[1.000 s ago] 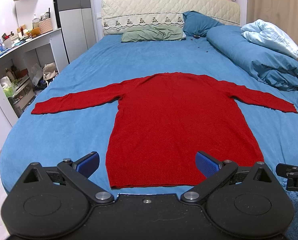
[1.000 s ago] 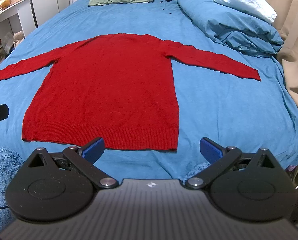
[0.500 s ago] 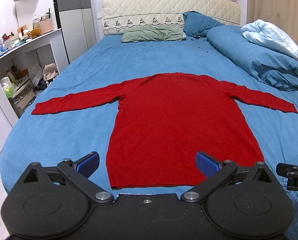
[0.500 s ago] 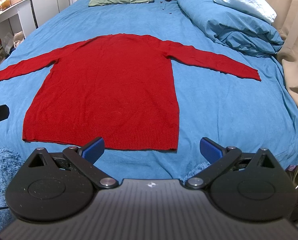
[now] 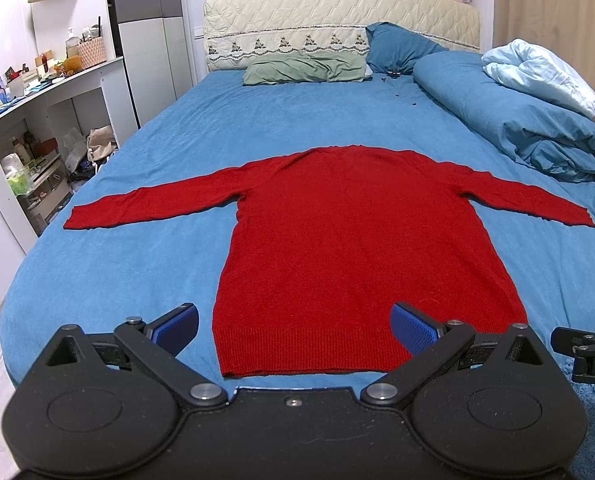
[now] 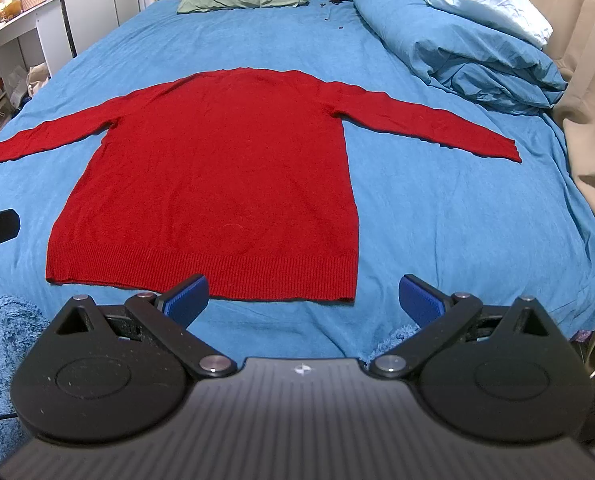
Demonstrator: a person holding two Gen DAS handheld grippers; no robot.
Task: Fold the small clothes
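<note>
A red long-sleeved sweater (image 5: 357, 240) lies flat on the blue bed, sleeves spread to both sides, ribbed hem nearest me. It also shows in the right wrist view (image 6: 217, 168). My left gripper (image 5: 295, 328) is open and empty, just short of the hem's left half. My right gripper (image 6: 303, 298) is open and empty, just short of the hem's right corner. Neither touches the sweater.
A rolled blue duvet (image 5: 517, 120) with a pale blanket (image 5: 537, 68) lies along the bed's right side. Green and blue pillows (image 5: 305, 68) sit at the headboard. A white shelf unit (image 5: 37, 120) stands left of the bed. A beige curtain (image 6: 589, 80) hangs on the right.
</note>
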